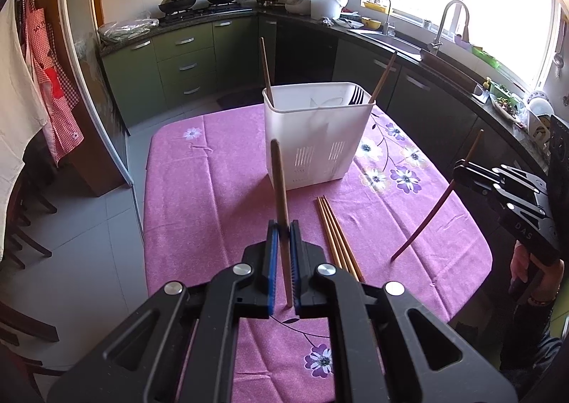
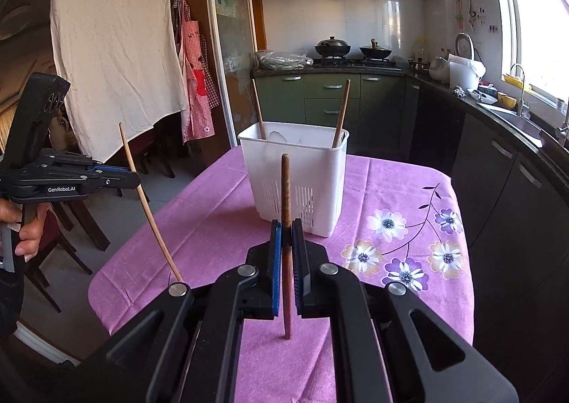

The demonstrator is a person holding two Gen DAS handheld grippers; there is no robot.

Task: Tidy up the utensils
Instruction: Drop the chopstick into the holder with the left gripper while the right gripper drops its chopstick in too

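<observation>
Chopsticks are going into the white holder [image 1: 313, 139] on the pink tablecloth [image 1: 213, 189]. Left gripper [image 1: 283, 236] and right gripper [image 2: 286, 236] each squeeze one chopstick. Next, I think, lift them over the holder's rim and drop them in beside the two already standing there. Loose chopsticks [image 1: 338, 236] wait on the cloth.

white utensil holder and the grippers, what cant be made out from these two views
- White utensil holder: its contents below the rim are hidden by its opaque walls in both views; only two chopsticks and some fork tines show.
- Loose chopsticks on the table: their near ends are hidden behind the left gripper in the left wrist view; the right wrist view does not show them.
</observation>
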